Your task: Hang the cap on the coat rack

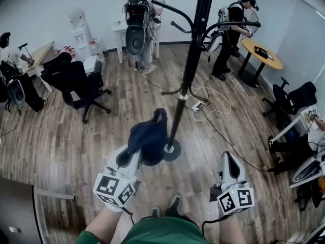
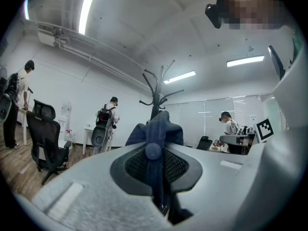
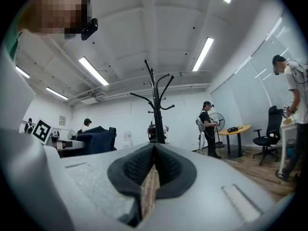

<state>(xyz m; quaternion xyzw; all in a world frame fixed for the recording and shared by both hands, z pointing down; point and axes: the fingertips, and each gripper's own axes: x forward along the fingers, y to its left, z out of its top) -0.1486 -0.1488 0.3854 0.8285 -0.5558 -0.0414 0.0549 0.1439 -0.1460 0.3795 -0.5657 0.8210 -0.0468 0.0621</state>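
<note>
Two grippers shut, cap in the L one

L gripper (image 1: 133, 156) is clamped on the cap (image 1: 150, 135). In the left gripper view its fingers (image 2: 134, 166) are pressed together w/ dark-blue fabric pinched btwn them, and the cap's crown and top button stand right over the tips. In the head view the cap hangs off the L tips, low over the wood floor (image 1: 76, 136). It's at approx 10 o'clock of the rack (image 1: 189, 75) base and overlaps the base edge in that view; can't tell if they touch. Cap not hung yet.

R gripper (image 1: 229, 159): fingers (image 3: 175, 170) closed, tips meeting, nothing held. Only a sliver of floor shows thru the gap lower down. It sits at approx 4 o'clock of the rack base, well apart from the cap.

Rack pole stands at 12 o'clock in both gripper views, hooks curving out at the top. In the right gripper view the cap shows at 9 o'clock of the pole.

Bkgd, head view: office chair (image 1: 76, 85) at 10 o'clock, round tabletop (image 1: 264, 55) at 2 o'clock w/ a person (image 1: 233, 29) beside it.
</note>
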